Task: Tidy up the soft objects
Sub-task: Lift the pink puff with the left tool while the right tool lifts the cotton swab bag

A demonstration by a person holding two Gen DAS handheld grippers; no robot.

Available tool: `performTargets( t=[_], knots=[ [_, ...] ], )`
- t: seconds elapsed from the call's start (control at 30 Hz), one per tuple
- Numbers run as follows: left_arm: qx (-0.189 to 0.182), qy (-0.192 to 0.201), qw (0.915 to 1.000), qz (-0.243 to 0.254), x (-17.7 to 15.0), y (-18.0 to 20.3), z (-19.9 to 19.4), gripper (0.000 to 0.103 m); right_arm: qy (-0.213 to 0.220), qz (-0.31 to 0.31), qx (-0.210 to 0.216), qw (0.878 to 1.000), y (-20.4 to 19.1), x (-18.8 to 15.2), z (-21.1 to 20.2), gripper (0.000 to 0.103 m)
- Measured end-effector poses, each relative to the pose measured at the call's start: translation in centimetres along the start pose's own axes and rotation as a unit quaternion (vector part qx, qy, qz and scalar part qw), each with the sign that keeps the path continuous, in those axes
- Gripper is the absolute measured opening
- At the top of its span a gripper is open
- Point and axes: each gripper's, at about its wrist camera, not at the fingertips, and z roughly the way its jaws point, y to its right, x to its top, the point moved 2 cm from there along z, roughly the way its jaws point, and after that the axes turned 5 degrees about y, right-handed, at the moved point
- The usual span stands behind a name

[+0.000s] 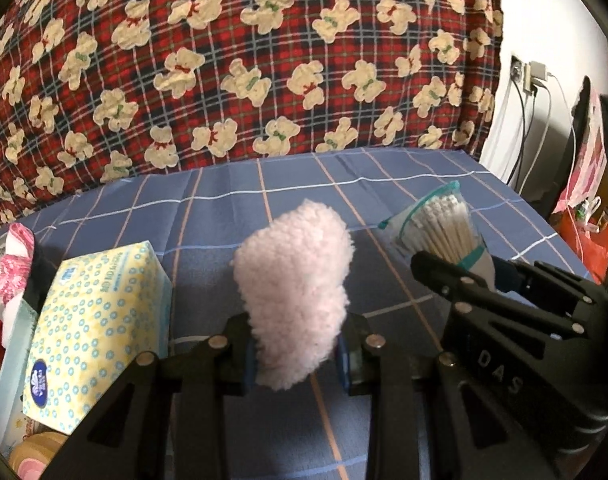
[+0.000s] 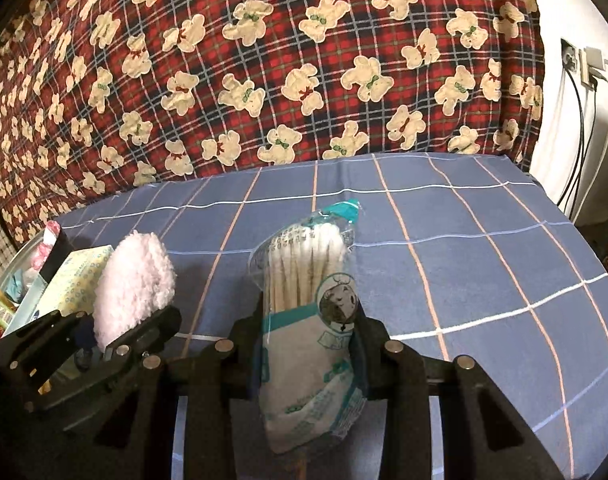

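My left gripper (image 1: 297, 354) is shut on a fluffy pale pink pad (image 1: 293, 292), which stands up between its blue-padded fingers above the blue checked cloth (image 1: 263, 184). To its right, my right gripper (image 1: 474, 276) holds a plastic bag of cotton swabs (image 1: 440, 228). In the right wrist view that gripper (image 2: 308, 336) is shut on the bag of cotton swabs (image 2: 308, 304), held upright, swab heads up. The left gripper (image 2: 123, 328) with the pink pad (image 2: 133, 280) shows at the left.
A yellow-and-blue tissue box (image 1: 95, 328) stands at the left inside a bin (image 2: 27, 252) with small packets. A red plaid bear-print blanket (image 1: 243, 60) rises behind the cloth. Wall socket and cables (image 1: 528, 92) and bags are at the right edge.
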Motion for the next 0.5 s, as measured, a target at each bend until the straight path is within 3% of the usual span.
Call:
performTargets(
  t=[0.5],
  knots=[
    [0.015,0.056,0.9982,0.014,-0.7,-0.1,-3.4,0.029,0.042,0.023,-0.008,0.999,0.0,-1.0,-3.2,0.038]
  ],
)
